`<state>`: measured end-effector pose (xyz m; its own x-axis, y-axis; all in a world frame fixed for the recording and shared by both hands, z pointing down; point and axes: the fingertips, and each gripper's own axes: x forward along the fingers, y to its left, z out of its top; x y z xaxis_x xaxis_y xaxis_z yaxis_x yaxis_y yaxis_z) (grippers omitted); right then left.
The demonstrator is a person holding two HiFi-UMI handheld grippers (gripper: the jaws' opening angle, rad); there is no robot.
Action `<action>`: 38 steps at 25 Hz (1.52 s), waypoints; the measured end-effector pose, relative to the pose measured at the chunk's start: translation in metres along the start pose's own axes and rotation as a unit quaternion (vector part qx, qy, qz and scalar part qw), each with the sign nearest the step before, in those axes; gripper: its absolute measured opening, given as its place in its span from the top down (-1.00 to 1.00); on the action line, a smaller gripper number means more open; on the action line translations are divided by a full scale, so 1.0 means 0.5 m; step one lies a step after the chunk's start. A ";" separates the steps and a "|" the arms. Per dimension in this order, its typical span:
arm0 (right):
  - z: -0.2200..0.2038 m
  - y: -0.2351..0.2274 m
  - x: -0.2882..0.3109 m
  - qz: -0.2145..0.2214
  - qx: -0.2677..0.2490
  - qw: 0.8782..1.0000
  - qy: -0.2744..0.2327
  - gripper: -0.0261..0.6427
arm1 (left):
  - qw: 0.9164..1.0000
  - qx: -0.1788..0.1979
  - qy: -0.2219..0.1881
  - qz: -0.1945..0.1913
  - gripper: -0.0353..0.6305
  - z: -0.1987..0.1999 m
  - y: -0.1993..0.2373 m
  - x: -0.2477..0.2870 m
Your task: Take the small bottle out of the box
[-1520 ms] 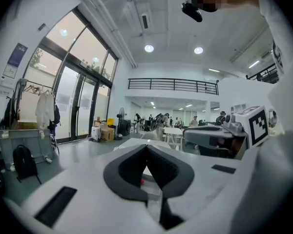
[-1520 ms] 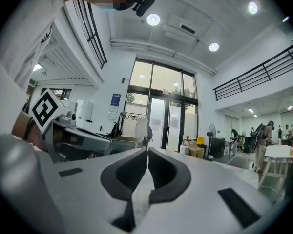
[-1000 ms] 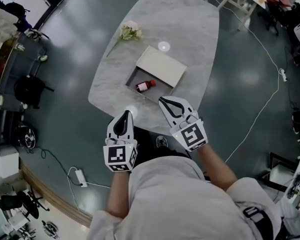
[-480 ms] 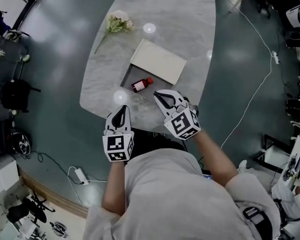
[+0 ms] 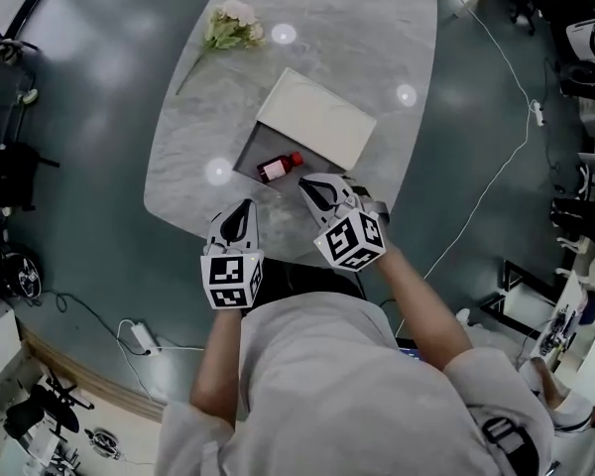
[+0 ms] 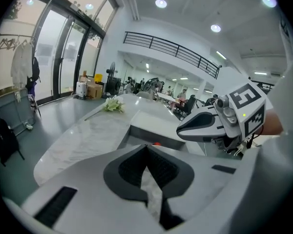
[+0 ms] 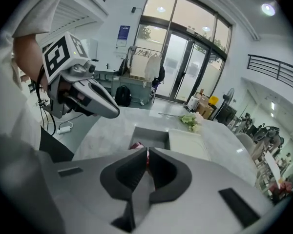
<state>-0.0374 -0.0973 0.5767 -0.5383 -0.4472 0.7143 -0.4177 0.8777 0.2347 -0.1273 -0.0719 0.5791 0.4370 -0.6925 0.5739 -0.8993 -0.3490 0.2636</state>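
The small bottle [image 5: 278, 168], brown with a red cap, lies on its side in the open part of a grey box [image 5: 246, 156]. A white lid [image 5: 315, 119] covers the box's far half. My right gripper [image 5: 303, 180] is shut and empty, its tips just beside the bottle's cap end at the box's near edge. My left gripper [image 5: 244, 205] is shut and empty too, a little short of the box on the left. In the right gripper view a bit of the red bottle [image 7: 136, 146] shows past the closed tips [image 7: 146, 150]. The left gripper view shows its tips [image 6: 146, 146] together.
The box stands on a marble table [image 5: 188, 127] whose near edge runs under both grippers. A small bunch of flowers [image 5: 229, 25] lies at the table's far left. Grey floor, cables and office gear surround the table.
Both grippers have sunk and moved forward toward the box. The right one now reaches the box's near edge by the bottle. Both stayed shut.
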 end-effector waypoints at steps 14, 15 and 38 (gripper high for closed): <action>-0.043 0.012 0.091 0.057 -0.188 0.975 0.108 0.45 | 0.999 -0.008 0.036 -0.013 0.82 -0.035 0.040 0.046; -0.046 0.012 0.099 0.060 -0.209 0.969 0.114 0.45 | 0.999 -0.007 0.038 -0.013 0.82 -0.036 0.046 0.049; -0.069 0.055 0.202 0.145 -0.389 0.890 0.190 0.29 | 0.999 -0.020 0.049 0.002 0.82 -0.062 0.130 0.043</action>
<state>-0.0784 -0.1123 0.6780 -0.1925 -0.2215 0.9560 0.4105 0.8667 0.2835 -0.1768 -0.0895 0.6325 0.4316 -0.6274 0.6482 -0.9017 -0.3192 0.2916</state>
